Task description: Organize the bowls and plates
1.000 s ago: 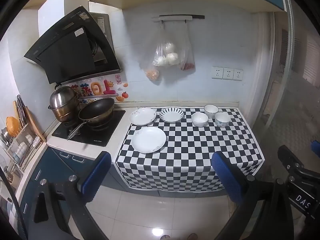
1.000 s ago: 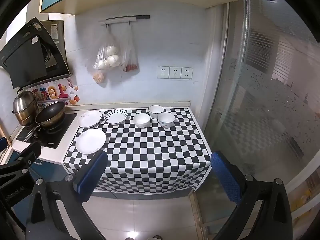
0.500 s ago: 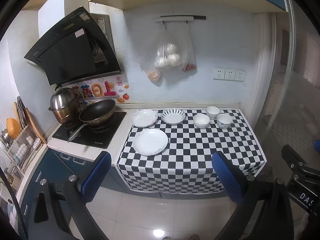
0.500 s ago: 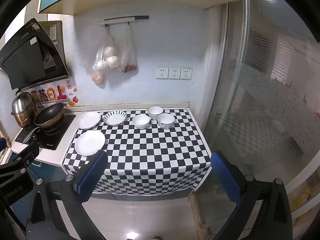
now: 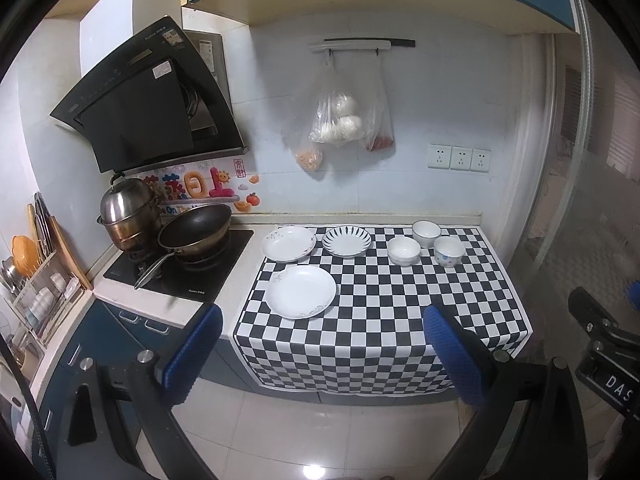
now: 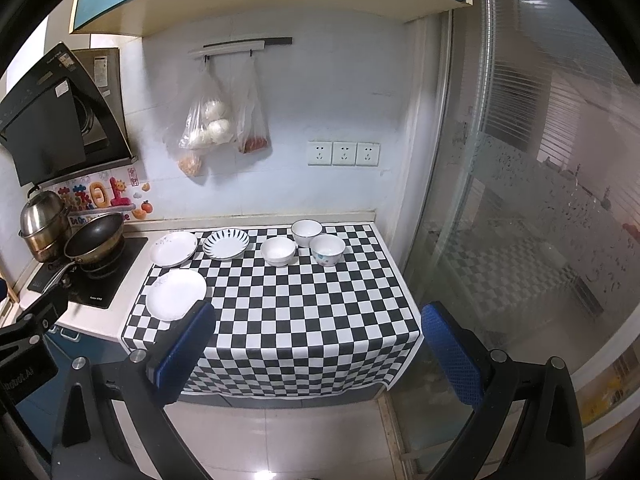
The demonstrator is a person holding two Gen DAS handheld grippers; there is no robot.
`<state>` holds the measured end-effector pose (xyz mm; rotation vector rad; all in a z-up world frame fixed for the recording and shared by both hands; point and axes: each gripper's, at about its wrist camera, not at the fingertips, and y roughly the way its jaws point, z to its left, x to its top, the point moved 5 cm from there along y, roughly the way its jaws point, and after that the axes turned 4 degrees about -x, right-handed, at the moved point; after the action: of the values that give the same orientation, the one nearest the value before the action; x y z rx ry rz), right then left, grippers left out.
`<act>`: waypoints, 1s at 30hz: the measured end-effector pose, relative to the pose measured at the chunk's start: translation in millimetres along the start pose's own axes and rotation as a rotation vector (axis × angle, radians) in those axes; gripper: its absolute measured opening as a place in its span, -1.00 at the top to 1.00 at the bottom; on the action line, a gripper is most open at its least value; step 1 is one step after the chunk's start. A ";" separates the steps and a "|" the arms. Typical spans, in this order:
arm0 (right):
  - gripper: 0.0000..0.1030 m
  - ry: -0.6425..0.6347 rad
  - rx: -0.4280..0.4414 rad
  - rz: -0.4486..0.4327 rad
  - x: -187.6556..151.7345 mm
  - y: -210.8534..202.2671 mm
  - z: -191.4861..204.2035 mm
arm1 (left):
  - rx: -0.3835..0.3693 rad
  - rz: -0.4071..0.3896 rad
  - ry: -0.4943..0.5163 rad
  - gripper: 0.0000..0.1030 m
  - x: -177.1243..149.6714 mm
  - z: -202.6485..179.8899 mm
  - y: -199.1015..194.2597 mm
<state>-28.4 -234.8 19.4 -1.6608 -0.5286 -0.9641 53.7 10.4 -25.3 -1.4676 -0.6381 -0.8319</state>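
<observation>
On the checkered cloth (image 5: 384, 320) lie three plates: a large white plate (image 5: 301, 291) in front, a floral plate (image 5: 288, 243) behind it, and a blue-striped plate (image 5: 346, 241). Three small bowls stand at the back right: a white bowl (image 5: 403, 251), a rimmed bowl (image 5: 426, 233) and a patterned bowl (image 5: 449, 251). The same plates and bowls show in the right wrist view, e.g. the large plate (image 6: 176, 294) and patterned bowl (image 6: 327, 249). My left gripper (image 5: 320, 356) and right gripper (image 6: 316, 350) are both open and empty, held back from the counter's front edge.
A black wok (image 5: 196, 230) and a steel pot (image 5: 128, 212) sit on the stove (image 5: 180, 272) left of the cloth. Plastic bags (image 5: 340, 124) hang on the wall. A dish rack (image 5: 36, 292) is at far left. A glass door (image 6: 540, 220) stands at right.
Both views have pulled back slightly and drifted; the counter sits a little farther and higher in frame. Plates and bowls have not moved. Both grippers stay open.
</observation>
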 end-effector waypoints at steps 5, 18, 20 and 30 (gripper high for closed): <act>-1.00 0.003 0.005 -0.009 -1.3 -0.7 0.6 | 0.000 -0.001 -0.002 -1.00 -0.7 1.2 -0.2; -1.00 0.002 0.007 -0.016 -2.7 -3.3 2.4 | 0.005 -0.004 -0.002 -1.00 -2.5 -3.0 1.1; -1.00 0.003 0.009 -0.014 -2.5 -3.1 2.8 | 0.007 -0.004 -0.003 -1.00 -2.5 -4.3 1.5; -1.00 -0.003 0.006 -0.007 -4.5 -1.5 4.2 | -0.002 0.009 -0.009 -1.00 -6.4 -0.6 3.1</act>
<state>-30.7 -229.9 16.3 -1.6568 -0.5387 -0.9642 52.4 10.2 -32.4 -1.4758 -0.6371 -0.8200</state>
